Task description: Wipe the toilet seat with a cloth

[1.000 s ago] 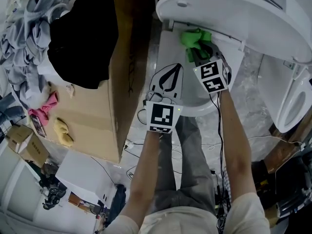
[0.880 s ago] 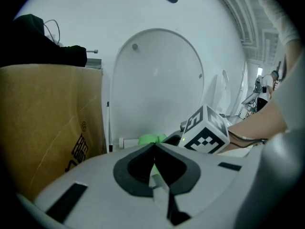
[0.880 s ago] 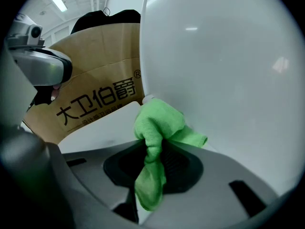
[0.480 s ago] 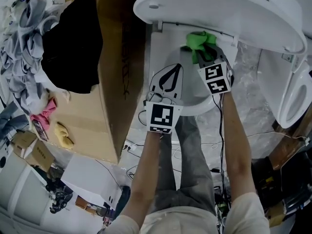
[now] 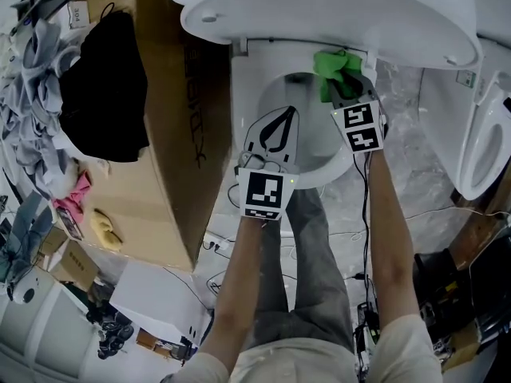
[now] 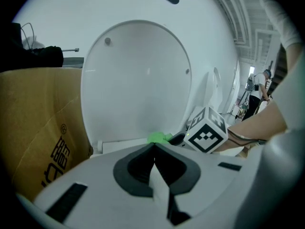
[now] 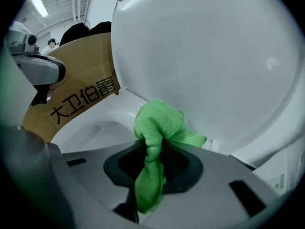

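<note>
the toilet's raised lid (image 5: 319,14) stands beside a cardboard box (image 5: 180,134). the left gripper (image 5: 287,114) hovers over the bowl (image 5: 323,175), jaws together on nothing. the right gripper (image 5: 342,86) has its jaws clamped on a green cloth (image 5: 332,62) at the bowl's back right edge, under the lid.

The cardboard box (image 5: 172,134) stands left of the toilet bowl (image 5: 254,86); the cloth (image 5: 334,66) sits at the bowl's back rim, beneath the raised lid (image 5: 319,14).

The light is cool and even, with soft shadows. The white toilet lid (image 7: 205,56) shines bright, and a ceiling lamp (image 7: 39,5) glows in the right gripper view. Both gripper views bend round, with dark corners and blurry close-up parts.
</note>
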The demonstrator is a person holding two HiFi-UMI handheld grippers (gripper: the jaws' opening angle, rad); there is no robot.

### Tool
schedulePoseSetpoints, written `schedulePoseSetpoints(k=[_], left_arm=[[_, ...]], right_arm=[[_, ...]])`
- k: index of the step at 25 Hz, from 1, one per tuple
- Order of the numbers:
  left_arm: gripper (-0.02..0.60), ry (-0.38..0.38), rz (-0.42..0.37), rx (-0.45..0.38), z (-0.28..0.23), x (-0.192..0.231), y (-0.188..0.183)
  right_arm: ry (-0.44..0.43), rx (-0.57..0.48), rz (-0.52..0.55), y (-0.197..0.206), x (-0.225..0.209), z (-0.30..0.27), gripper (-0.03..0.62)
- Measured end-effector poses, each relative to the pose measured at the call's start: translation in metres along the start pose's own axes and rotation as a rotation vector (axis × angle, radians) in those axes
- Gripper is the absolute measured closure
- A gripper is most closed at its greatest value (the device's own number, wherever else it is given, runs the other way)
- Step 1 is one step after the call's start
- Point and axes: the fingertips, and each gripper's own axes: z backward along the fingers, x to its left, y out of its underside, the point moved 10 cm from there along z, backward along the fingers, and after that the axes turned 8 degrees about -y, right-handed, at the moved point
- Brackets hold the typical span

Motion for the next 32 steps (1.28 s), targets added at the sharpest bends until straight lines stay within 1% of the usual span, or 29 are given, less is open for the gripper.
schedulePoseSetpoints(k=[11,18,32], left_arm=[[0.569,0.039,-0.022,0.006,-0.002,-0.012,0.000],[0.569,0.062,-0.032,0.015,0.000,-0.019,0.005],[0.569,0.118,-0.051,0.031,0.009,-0.036,0.020]], right_arm=[[0.076,-0.003,-0.071,0.028,-0.018,0.023,0.499],[0.106,0.009,-0.112,0.048,-0.021,0.035,0.497],[0.144,0.023,-0.183,0.087,0.001,0.053,0.499]])
